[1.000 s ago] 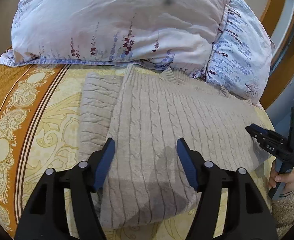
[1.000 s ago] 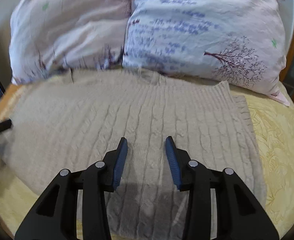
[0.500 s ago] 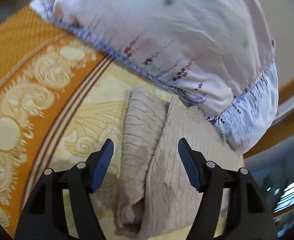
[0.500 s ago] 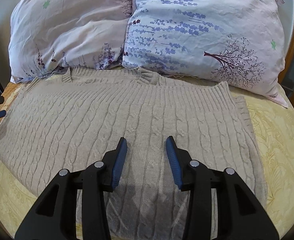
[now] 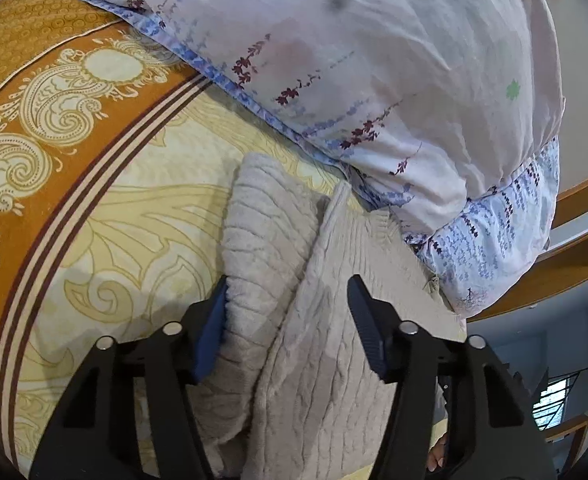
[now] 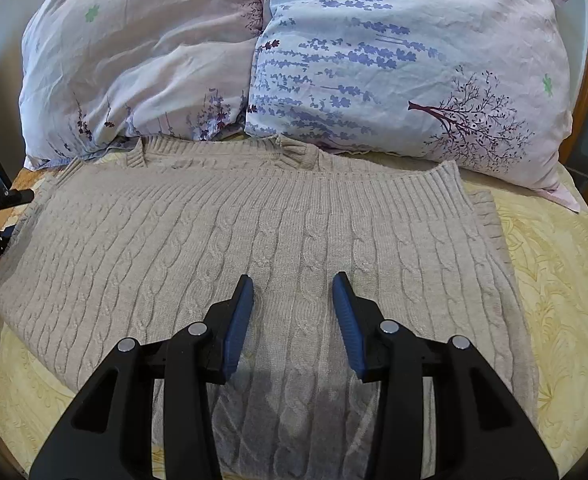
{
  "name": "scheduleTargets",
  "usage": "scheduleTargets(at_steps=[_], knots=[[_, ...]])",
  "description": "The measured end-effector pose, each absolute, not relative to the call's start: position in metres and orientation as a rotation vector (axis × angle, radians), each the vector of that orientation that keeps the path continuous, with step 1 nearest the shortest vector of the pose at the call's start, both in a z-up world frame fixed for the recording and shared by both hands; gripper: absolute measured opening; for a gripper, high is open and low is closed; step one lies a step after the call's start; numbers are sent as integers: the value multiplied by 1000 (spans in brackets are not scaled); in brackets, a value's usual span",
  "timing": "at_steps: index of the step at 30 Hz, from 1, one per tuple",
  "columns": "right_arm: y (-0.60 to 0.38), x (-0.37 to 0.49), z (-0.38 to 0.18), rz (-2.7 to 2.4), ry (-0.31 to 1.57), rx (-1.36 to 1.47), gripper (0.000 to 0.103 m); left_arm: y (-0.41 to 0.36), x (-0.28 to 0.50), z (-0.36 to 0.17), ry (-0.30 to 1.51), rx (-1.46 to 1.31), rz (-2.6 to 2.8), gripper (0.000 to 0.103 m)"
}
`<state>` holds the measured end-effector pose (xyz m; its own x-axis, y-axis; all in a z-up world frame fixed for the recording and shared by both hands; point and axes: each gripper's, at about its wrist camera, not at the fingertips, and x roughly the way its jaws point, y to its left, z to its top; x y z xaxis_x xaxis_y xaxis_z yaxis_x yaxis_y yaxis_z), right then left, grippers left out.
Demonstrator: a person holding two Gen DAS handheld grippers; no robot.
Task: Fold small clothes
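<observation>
At the far left of the left wrist view runs the orange border (image 5: 25,60) of the bedspread (image 5: 141,248), patterned with cream scrolls and edged by dark stripes, and then the pale yellow middle of the spread. On that yellow part lies the sweater (image 5: 314,360), a beige cable-knit, with its folded sleeve (image 5: 261,240) forming a thick roll along its left edge. The left gripper (image 5: 285,332) straddles that edge: its jaws are closing, the left blue pad touches the side of the sleeve roll, the right pad stands clear above the knit, so the cloth is between them but not yet pinched. Above and to the right sits a pale pillow (image 5: 374,80) with purple sprigs, over a second, blue-flowered one. In the right wrist view the sweater (image 6: 253,240) spreads flat across the bed, its ribbed collar and hem edge just beside the two pillows (image 6: 394,60) that lean side by side behind it. At the left rim the tip of the other tool shows at the sweater's edge. The right gripper (image 6: 291,312) hovers over the lower middle of the knit with its jaws apart, grasping nothing; whether its tips touch the wool cannot be told.
</observation>
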<state>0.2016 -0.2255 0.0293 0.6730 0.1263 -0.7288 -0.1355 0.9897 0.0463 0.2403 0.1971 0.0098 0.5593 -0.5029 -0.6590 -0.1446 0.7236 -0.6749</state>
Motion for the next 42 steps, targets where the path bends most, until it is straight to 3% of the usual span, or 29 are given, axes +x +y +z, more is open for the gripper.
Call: scheduleTargets(at_steps=[6, 10, 15, 18, 20, 22, 35, 42], knots=[[-225, 201, 29, 144, 817, -5, 44, 185, 235, 10, 995, -725, -233, 44], [-225, 200, 30, 142, 819, -2, 44, 177, 236, 12, 1004, -679, -208, 28], [-232, 201, 34, 170, 829, 58, 45, 173, 235, 23, 976, -696, -224, 20], [-239, 199, 38, 194, 823, 109, 53, 169, 233, 37, 932, -756, -269, 19], [-242, 194, 42, 191, 803, 116, 63, 162, 233, 45, 912, -777, -292, 18], [-246, 190, 46, 190, 783, 113, 65, 150, 234, 55, 890, -794, -322, 18], [-308, 167, 56, 126, 715, 209, 65, 25, 255, 97, 850, -857, -586, 16], [-350, 158, 51, 50, 702, 284, 65, -63, 263, 72, 960, -798, -659, 16]])
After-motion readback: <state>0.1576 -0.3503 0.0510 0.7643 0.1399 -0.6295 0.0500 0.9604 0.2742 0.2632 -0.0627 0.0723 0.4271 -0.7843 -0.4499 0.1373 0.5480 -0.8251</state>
